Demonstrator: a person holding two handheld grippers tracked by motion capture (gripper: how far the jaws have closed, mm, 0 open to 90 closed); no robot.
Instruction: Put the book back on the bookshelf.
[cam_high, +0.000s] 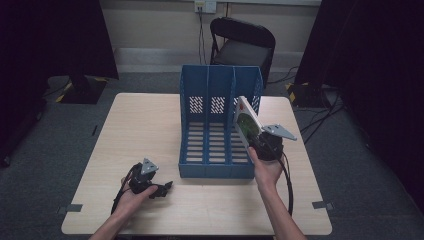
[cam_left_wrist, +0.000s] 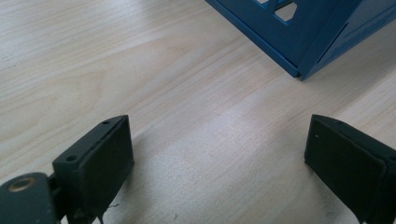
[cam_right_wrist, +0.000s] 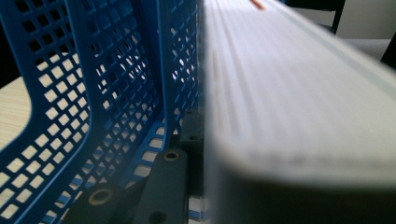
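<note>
Meanwhile, the right hand-held gripper (cam_high: 257, 139) clamps a book (cam_high: 246, 123) beside the blue file rack (cam_high: 218, 125); left hand-held gripper (cam_high: 167, 186) gapes empty.

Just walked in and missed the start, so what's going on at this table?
A person at a wooden table is filing a book into a blue three-slot file rack. The right gripper is shut on the book and holds it tilted, above the rack's right-hand slot; the book is not yet in the rack. The left gripper rests on the table in front of the rack's left corner, with its jaws open and nothing between them.
</note>
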